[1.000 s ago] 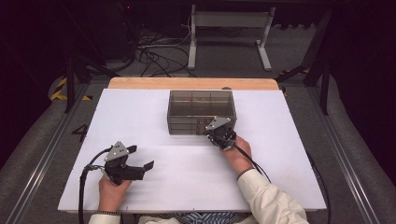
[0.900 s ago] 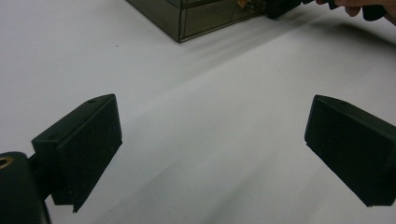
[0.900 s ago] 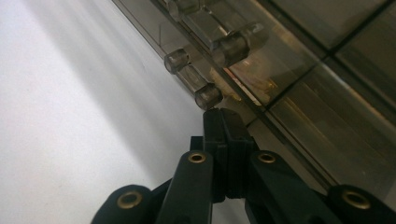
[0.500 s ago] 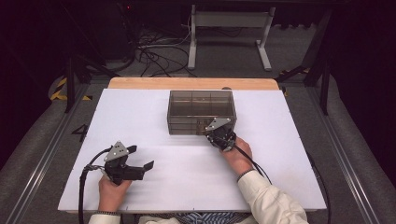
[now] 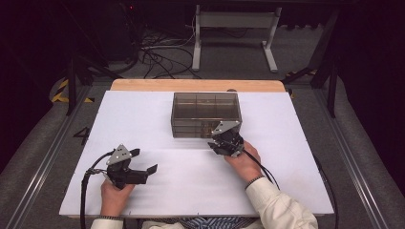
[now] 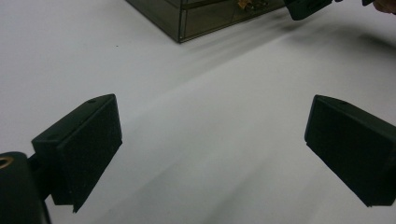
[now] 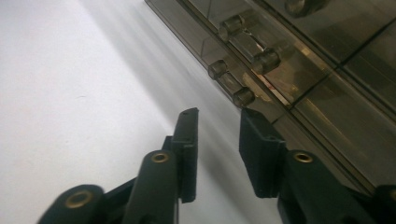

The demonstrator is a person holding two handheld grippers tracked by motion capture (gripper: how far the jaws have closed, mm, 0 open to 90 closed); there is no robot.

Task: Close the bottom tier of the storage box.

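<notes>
A smoked clear drawer box (image 5: pixel 205 113) stands at the back middle of the white table (image 5: pixel 157 124). My right gripper (image 5: pixel 214 143) sits low at the box's front right. In the right gripper view its jaws (image 7: pixel 219 116) have just been opening. They stand a little apart with nothing between them, just short of a clear bar handle (image 7: pixel 232 87) on a drawer front. My left gripper (image 5: pixel 143 161) rests at the front left of the table. Its jaws (image 6: pixel 212 149) are wide open over bare white surface.
A second drawer handle (image 7: pixel 250 46) sits above the first. The left gripper view shows the box corner (image 6: pixel 187 21) and the right gripper (image 6: pixel 308 7) far off. A wooden table edge (image 5: pixel 191 85) lies behind the box; cables and a stand (image 5: pixel 234 28) are on the floor beyond.
The right gripper has shifted very slightly back from the box front. The left hand and gripper have stayed where they were.
</notes>
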